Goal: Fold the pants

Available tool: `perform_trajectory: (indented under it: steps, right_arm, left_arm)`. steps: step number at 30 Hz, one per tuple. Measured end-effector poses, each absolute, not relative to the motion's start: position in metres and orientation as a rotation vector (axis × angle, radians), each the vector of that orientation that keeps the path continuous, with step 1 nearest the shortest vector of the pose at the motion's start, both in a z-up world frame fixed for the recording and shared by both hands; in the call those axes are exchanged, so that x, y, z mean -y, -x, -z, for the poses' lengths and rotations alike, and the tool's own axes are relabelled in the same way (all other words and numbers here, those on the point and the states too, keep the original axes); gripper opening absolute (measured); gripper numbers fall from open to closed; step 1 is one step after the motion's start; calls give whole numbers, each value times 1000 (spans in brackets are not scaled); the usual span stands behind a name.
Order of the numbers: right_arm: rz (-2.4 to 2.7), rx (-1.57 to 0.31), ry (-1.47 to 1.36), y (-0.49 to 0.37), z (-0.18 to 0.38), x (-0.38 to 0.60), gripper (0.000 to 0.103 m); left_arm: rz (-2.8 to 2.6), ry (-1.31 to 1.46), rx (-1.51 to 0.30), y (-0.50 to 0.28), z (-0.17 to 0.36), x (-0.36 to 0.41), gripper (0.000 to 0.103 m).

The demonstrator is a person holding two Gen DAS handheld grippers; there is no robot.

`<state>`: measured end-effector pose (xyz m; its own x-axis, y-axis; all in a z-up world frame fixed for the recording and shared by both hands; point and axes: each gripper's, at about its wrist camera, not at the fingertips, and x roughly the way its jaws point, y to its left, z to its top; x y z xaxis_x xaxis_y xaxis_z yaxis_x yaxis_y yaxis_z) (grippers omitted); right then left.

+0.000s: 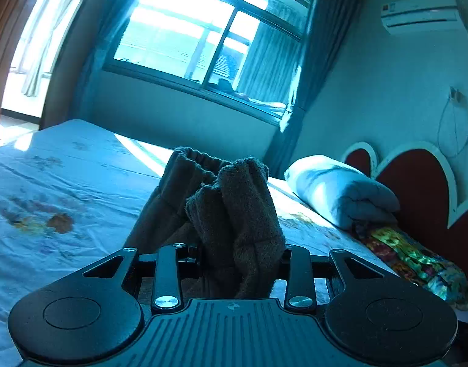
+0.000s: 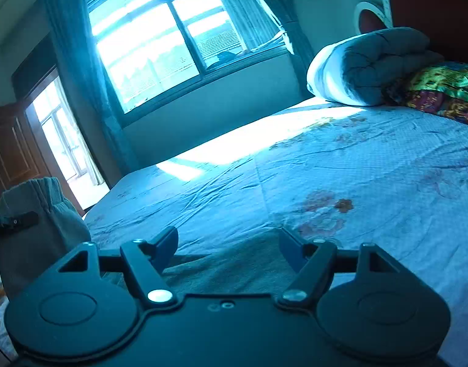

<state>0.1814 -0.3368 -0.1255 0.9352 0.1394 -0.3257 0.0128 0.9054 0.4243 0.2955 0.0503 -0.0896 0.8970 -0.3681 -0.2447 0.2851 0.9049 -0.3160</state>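
Brown fleece pants (image 1: 234,202) with an elastic waistband rise bunched above the bed. My left gripper (image 1: 237,247) is shut on them, and the cloth hides its fingertips. In the right wrist view the same lifted bunch (image 2: 41,214) hangs at the far left, with one black finger (image 2: 20,221) of the left gripper across it. My right gripper (image 2: 228,241) stands open low over the bed, its blue pads apart with nothing pinched. Another stretch of the pants (image 2: 231,269) lies flat on the sheet just under and behind its fingers.
The bed (image 2: 371,168) has a pale floral sheet. A rolled white quilt (image 1: 341,192) and a colourful pillow (image 1: 417,257) lie by the red heart-shaped headboard (image 1: 417,183). A window (image 2: 172,46) and a doorway (image 2: 65,140) are beyond the far edge.
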Motion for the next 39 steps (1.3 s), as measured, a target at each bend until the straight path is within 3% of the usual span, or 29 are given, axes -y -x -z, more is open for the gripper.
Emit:
perform_trajectory:
  steps: [2,4,5,6,9,15,21,24,26,28,30,32,39]
  right_arm:
    - [-15,-357,-547,-176,132,371,67]
    - [36,-373,-705,-170,149,408,67]
    - [48,-378,-777,-168,156,423,67]
    - [46,-381,-827,-167,161,432,66]
    - [-23,-408,-930,-172,175,442,66]
    - [-304,-631,-1034,-207,204,397,62]
    - [-357,-719,-1093,-218,220,360,62]
    - [-332,-738,-1032,-229,217,346,75]
    - [-306,-749,-964,-235,209,335,77]
    - [-317,-745,-893,-236,200,320,72]
    - [-322,-753,-824,-237,196,307,43]
    - [-314,-759,-806,-236,195,304,35]
    - [-475,-570,-823,-228,119,285,29]
  left_arm:
    - [430,236,-352,-309,94,0,37]
    - [534,254,-464,-316,108,57,62]
    - [571,291,-475,-309,114,74,90]
    - [572,311,-458,-299,120,84,98]
    - [491,314,-489,-282,133,82,97]
    - [307,337,-518,-243,162,-6,97]
    - [171,228,-554,-193,184,-79,97]
    - [189,172,-591,-182,194,-84,97]
    - [207,136,-605,-182,197,-79,97]
    - [221,115,-606,-186,198,-70,97]
    - [245,111,-607,-190,198,-61,98]
    - [256,104,-607,-192,200,-56,97]
    - [201,135,-599,-209,206,-48,98]
